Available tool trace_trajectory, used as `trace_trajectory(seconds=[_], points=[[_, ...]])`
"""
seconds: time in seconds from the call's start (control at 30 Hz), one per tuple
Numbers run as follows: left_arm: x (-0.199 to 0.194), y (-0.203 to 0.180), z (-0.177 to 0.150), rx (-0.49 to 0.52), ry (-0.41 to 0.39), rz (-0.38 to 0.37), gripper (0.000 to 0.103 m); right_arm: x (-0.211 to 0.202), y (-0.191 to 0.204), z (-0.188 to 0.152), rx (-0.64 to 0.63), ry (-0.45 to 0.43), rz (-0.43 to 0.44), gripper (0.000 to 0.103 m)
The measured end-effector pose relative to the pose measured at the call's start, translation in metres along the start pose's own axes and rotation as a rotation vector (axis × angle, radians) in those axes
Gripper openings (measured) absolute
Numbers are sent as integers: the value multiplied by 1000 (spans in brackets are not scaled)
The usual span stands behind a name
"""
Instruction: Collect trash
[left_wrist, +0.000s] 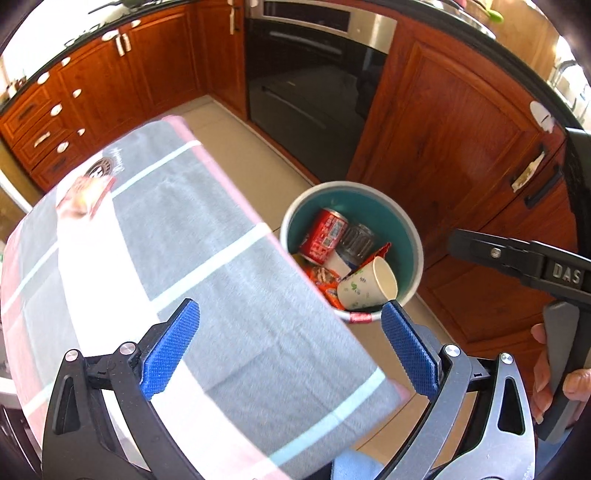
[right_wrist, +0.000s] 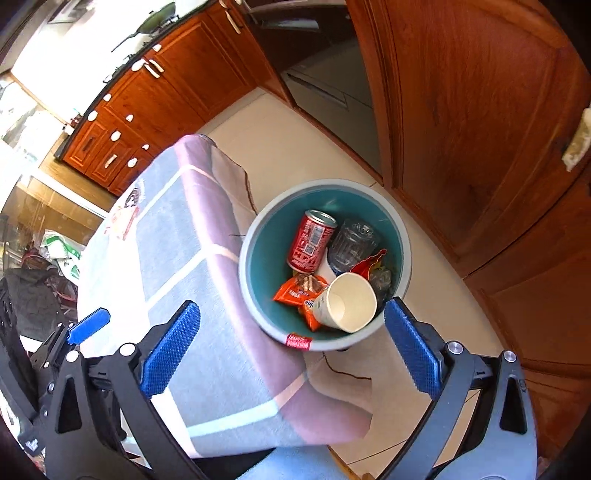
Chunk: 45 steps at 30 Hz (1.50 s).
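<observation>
looked down from both wrists on a round trash bin with a grey rim and teal inside, standing on the pale tiled floor just beside the cloth-covered tabletop. held inside the bin: a red can lying tilted, a clear ribbed jar next to it, orange snack wrappers below the can, and a white paper cup on its side with its mouth turned up toward the camera, touching the wrappers. showed a small red label on the near rim.

left tongs wide open, blue pads well apart, nothing between them; hung over the grey, pink and white checked cloth, with the bin past the right pad. right tongs also spread wide and empty, pads clear of everything, the bin's near rim framed between them; cup loose in the bin, not gripped.

in the left view, caught the other tool's black arm and a hand on its grey handle at the right edge. behind all this, reddish wooden cabinets and a dark oven door. motion blur over the cloth in the left view.
</observation>
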<state>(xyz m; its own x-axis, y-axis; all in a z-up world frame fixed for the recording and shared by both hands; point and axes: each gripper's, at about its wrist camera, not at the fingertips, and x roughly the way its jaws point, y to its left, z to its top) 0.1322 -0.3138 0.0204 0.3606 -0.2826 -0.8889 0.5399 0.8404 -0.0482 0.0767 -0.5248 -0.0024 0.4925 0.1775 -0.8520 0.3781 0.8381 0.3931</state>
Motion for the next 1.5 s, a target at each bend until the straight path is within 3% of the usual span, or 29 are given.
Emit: trace_trajectory(seconds=[0.43,0.8,1.1,1.5], points=[[-47,0,-46,-13,-77,53,99,-49,10,-54,-62,-51,-80,96],[-70,-4,-77,-24,-114,64,99,-60,19,-92,-158,-70,-153,96],[-68,-6,-93,-20,-127,74,99,-64,22,-112,-178,-108,-213,96],[-55,-3,-100,-21,-106,69,99,-47,19,-113,-167,-74,-243,96]])
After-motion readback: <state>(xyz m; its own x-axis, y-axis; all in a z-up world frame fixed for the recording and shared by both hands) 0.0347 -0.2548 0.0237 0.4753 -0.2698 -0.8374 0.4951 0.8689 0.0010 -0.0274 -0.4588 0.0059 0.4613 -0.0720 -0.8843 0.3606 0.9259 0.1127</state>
